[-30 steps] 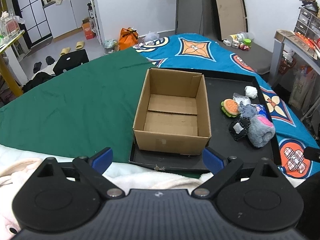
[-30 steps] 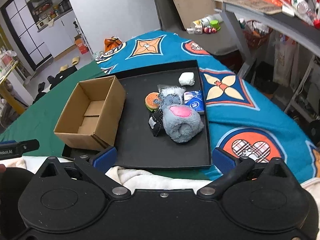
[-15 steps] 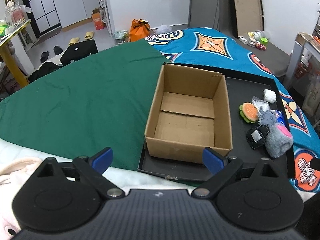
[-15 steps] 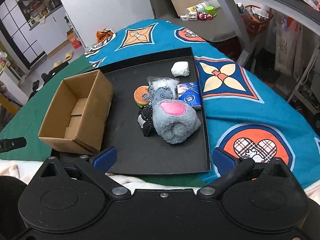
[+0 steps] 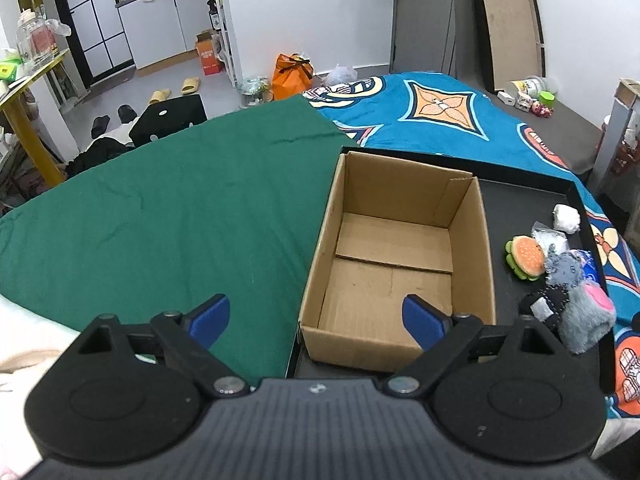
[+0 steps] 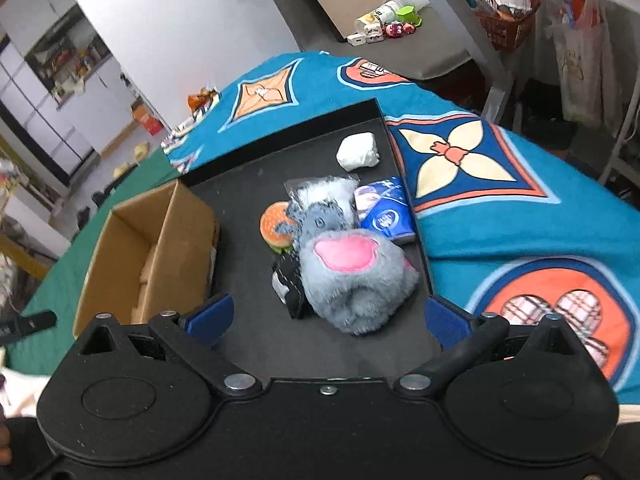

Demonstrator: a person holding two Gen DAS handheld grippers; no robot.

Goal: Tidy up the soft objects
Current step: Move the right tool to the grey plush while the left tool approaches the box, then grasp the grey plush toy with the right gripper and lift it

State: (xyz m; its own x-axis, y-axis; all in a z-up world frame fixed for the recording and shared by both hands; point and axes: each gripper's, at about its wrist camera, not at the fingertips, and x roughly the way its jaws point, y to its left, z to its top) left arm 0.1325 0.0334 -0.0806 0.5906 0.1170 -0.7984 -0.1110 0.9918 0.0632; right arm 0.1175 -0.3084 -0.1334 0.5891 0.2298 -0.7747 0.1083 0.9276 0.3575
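Observation:
An empty cardboard box [image 5: 396,256] [image 6: 152,248] stands on the left part of a black tray [image 6: 256,184] [image 5: 520,200]. To its right lie a grey plush with a pink patch [image 6: 352,276] [image 5: 588,316], a burger plush [image 6: 274,226] [image 5: 526,256], a small black pouch [image 6: 290,284], a white soft lump [image 6: 358,152] [image 5: 566,218], a furry item in clear wrap [image 6: 324,192] and a blue packet [image 6: 386,216]. My left gripper [image 5: 316,318] is open over the box's near left corner. My right gripper [image 6: 326,316] is open, just short of the grey plush.
The tray rests on a bed with a green cloth [image 5: 160,220] and a blue patterned blanket [image 6: 500,200]. A grey bench [image 6: 400,48] with small toys stands beyond. Shoes, an orange bag [image 5: 292,74] and a yellow table [image 5: 28,92] are on the floor at the far left.
Both grippers have moved forward. The right one has closed in on the grey plush; the left one has drifted left, so the box sits further right. Both stay open.

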